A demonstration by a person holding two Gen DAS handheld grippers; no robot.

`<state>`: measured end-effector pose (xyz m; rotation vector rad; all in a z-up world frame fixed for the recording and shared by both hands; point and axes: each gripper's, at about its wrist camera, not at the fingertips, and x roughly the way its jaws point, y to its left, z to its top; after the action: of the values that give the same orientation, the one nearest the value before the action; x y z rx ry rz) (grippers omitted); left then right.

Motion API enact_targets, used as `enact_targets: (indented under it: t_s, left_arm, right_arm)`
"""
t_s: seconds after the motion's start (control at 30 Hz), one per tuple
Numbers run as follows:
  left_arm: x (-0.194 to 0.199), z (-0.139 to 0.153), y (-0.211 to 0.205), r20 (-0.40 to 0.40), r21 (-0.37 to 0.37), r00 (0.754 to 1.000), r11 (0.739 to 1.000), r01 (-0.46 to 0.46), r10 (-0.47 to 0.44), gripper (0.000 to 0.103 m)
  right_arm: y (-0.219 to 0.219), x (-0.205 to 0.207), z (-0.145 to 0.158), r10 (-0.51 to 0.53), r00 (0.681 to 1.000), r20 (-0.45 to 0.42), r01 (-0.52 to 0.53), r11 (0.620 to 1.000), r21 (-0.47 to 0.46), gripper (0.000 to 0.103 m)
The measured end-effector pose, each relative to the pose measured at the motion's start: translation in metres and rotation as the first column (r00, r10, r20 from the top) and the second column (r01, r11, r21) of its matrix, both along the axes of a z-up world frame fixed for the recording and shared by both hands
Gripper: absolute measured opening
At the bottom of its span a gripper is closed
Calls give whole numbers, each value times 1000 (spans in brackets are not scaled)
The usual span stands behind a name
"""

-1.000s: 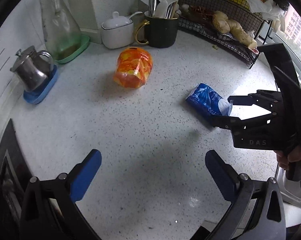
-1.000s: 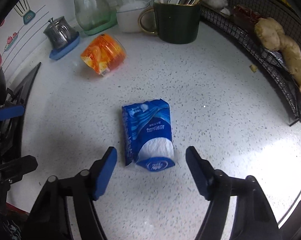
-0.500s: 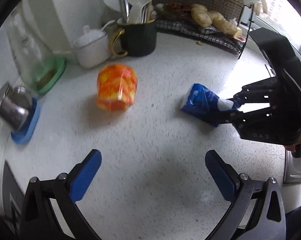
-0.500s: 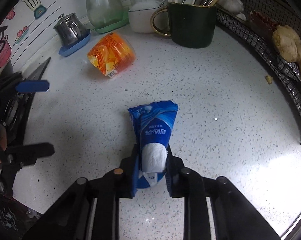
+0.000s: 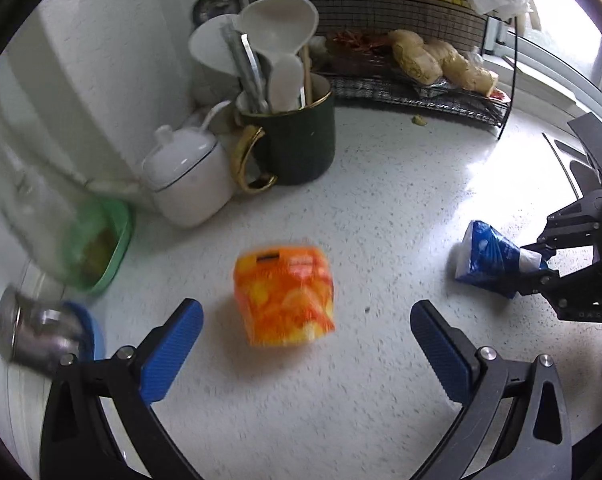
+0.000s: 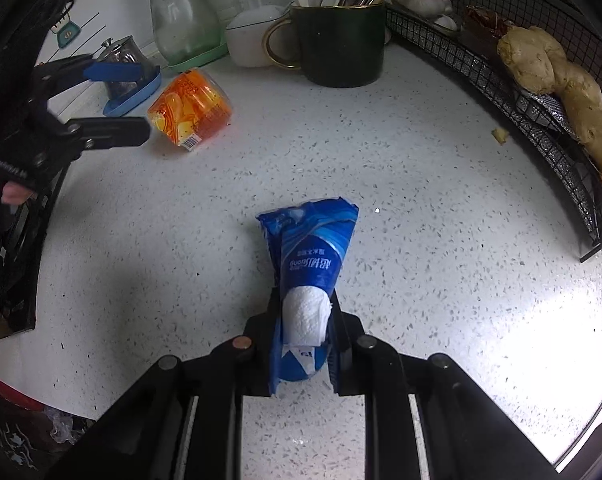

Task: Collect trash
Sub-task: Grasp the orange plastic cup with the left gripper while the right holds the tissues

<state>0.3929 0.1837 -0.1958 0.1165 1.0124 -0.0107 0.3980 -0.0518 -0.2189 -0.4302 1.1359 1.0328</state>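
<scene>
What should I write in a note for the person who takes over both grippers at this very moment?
Right gripper: shut on the blue tissue pack, pinched at its open end where the white tissue shows; the far end looks to rest on the speckled counter.
Left gripper: open, holding nothing, its fingers on either side of the orange wrapper ahead of it.
Done: the tissue pack is gripped.
Left: lift the pack away, close on the orange wrapper, and carry both to a bin. No bin is in view.
</scene>
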Motion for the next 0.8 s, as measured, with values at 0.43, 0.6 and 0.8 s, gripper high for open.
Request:
enact_targets:
  t_s: [0.43, 0.6, 0.8]
  left_arm:
    - [32, -35, 13, -38, 57, 999, 998, 24, -22, 71]
    - [25, -33, 4, -27, 34, 998, 997, 64, -63, 66]
    - [8, -32, -9, -39, -9, 996, 997, 76, -77, 66]
  right_arm:
    - [-7, 0, 0, -6, 999, -36, 7, 1000, 18, 16]
    - [-7, 7, 0, -31, 998, -56, 32, 999, 17, 16]
    - [-7, 3, 0, -24, 999, -29, 24, 1000, 15, 16]
